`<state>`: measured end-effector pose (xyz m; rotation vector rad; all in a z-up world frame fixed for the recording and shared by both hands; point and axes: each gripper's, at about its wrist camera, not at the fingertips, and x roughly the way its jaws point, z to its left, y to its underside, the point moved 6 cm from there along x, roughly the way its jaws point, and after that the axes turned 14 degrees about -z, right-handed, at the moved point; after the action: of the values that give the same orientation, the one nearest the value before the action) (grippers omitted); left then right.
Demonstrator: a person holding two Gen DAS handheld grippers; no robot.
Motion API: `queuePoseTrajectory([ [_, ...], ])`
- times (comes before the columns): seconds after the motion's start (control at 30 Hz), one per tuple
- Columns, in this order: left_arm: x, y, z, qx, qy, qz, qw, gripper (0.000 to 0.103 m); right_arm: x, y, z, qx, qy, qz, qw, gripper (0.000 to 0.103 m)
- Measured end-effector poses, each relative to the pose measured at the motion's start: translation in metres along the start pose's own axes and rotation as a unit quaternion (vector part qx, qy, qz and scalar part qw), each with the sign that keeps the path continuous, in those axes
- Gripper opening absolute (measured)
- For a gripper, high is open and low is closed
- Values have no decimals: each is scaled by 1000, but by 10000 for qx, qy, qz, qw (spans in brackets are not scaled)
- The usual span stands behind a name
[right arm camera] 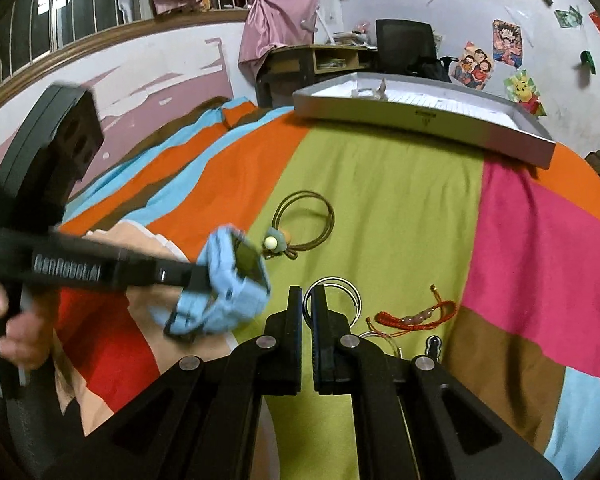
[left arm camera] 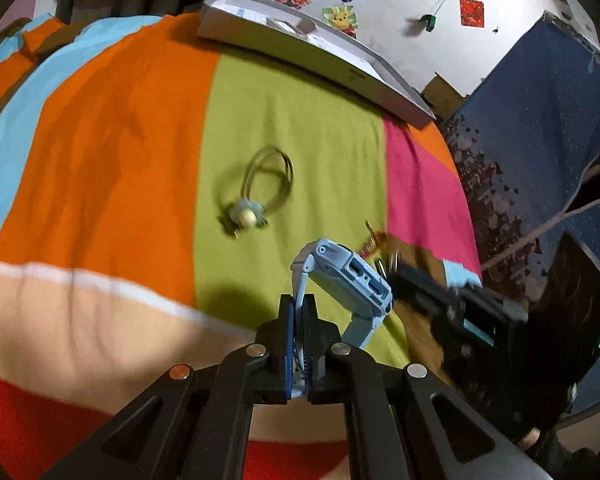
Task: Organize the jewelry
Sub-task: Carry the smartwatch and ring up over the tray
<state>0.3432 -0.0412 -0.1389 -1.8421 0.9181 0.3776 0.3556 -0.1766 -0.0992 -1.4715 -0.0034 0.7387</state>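
Observation:
My left gripper [left arm camera: 299, 308] is shut on the strap of a light blue watch [left arm camera: 352, 276], which it holds above the striped bedspread; the watch [right arm camera: 236, 280] also shows at the left in the right wrist view. My right gripper [right arm camera: 307, 304] is nearly closed, with the rim of a silver bangle [right arm camera: 340, 284] caught between its fingers. On the green stripe lies a brown cord loop with a bead pendant [right arm camera: 304, 220]. A red braided bracelet [right arm camera: 416, 314] rests just right of my right gripper. A flat grey box [right arm camera: 420, 120] stands at the far edge.
A clear ring [right arm camera: 380, 340] and a small dark charm [right arm camera: 434, 346] lie by the right gripper's arm. A person's hand [right arm camera: 4, 320] grips the left tool. A desk and a chair [right arm camera: 406, 44] stand behind the bed. A blue patterned cover [left arm camera: 540, 120] is at the right.

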Motion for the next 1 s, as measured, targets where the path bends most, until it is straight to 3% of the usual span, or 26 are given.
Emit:
queuePoseTrajectory([
  [0.17, -5, 16, -2, -191, 33, 113, 9997, 4, -7, 4, 8, 69, 82, -130, 9999, 4],
  [0.33, -10, -11, -10, -154, 56, -81, 9998, 4, -9, -21, 1, 2, 198, -393, 9990, 4],
  [0.6, 4, -129, -37, 191, -119, -846, 9962, 4, 6, -124, -33, -754, 363, -710, 9940, 4],
  [0.73, 27, -184, -54, 324, -57, -1200, 9922, 4, 28, -172, -63, -774, 509, -743, 9929, 4],
  [0.87, 65, -226, -71, 491, 61, -1531, 9870, 4, 59, -189, -105, -510, 733, -630, 9940, 4],
  [1.0, 116, -248, -72, 539, -116, -1459, 9878, 4, 93, -181, -148, -9, 905, -490, 9947, 4],
])
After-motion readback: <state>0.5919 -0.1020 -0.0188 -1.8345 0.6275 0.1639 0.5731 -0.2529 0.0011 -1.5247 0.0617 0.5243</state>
